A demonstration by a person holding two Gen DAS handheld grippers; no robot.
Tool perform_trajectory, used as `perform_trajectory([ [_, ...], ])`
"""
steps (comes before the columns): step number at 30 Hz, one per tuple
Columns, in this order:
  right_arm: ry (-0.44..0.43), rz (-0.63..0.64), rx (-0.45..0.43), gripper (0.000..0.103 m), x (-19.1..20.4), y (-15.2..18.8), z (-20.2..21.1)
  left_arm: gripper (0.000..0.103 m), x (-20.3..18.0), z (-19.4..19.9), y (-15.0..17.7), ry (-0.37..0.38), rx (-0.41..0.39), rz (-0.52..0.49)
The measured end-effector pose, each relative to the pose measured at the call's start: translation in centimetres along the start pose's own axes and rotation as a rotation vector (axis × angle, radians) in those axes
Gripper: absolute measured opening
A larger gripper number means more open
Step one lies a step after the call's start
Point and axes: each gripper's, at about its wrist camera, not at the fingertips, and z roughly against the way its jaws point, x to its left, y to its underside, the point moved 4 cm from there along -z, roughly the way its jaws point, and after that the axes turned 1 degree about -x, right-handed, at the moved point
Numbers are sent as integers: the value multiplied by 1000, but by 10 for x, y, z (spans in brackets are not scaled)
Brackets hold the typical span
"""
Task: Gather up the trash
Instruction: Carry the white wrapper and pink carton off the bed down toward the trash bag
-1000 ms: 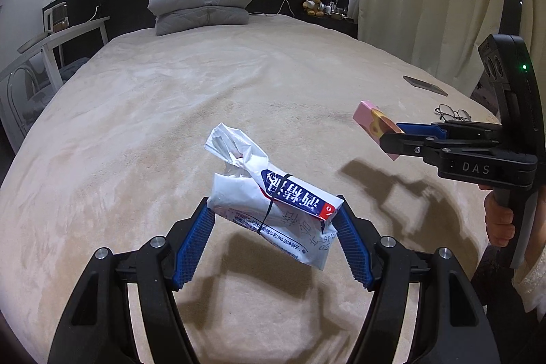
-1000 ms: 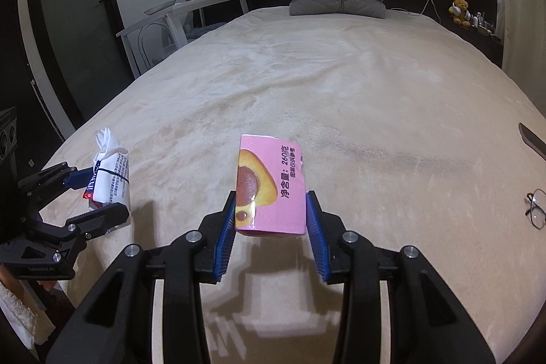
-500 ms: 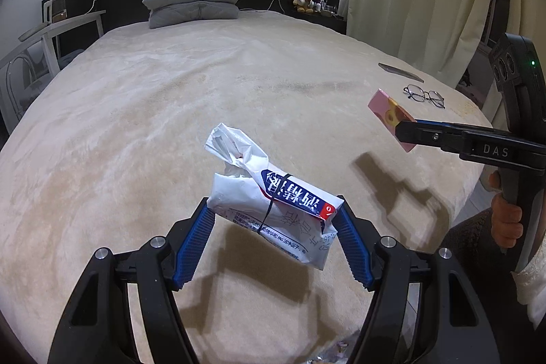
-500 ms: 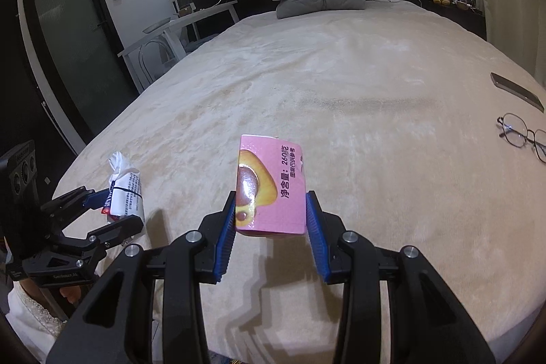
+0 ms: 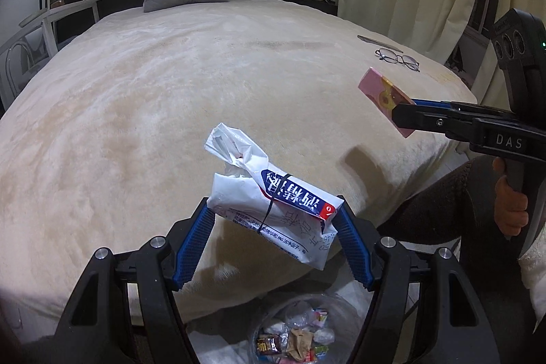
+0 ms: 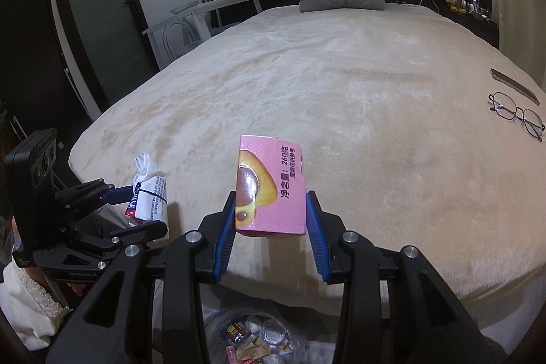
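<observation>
Left wrist view: the left gripper [image 5: 273,239] pinches a crumpled white plastic packet with a blue-and-red label and a black band [image 5: 273,210] between its ribbed blue pads, held in the air over the near edge of the bed with the plush beige blanket [image 5: 170,98]. Below, off that edge, stands a clear-lined trash bin [image 5: 300,335] that already holds crumpled wrappers. At the right, the right gripper clamps a stiff pink cardboard carton [image 5: 384,96]. Wire-rimmed glasses [image 5: 397,58] lie near the bed's right edge.

Right wrist view: the right gripper [image 6: 271,234] is pressed tight on the pink carton's glossy flat sides, also above the bed's near edge, with the bin's rim just below.

Both pieces appear collected; dropping them into the bin is what is left.
</observation>
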Motion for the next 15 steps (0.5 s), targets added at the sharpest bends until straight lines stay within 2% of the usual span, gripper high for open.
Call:
perform_trajectory([
  [7, -32, 16, 50, 40, 23, 37, 11, 69, -28, 13, 36, 11, 37, -14],
  [11, -27, 10, 102, 40, 30, 59, 14, 69, -42, 13, 59, 26, 95, -26],
  [15, -39, -70, 220, 40, 25, 84, 6, 69, -48, 2, 79, 40, 181, 2],
])
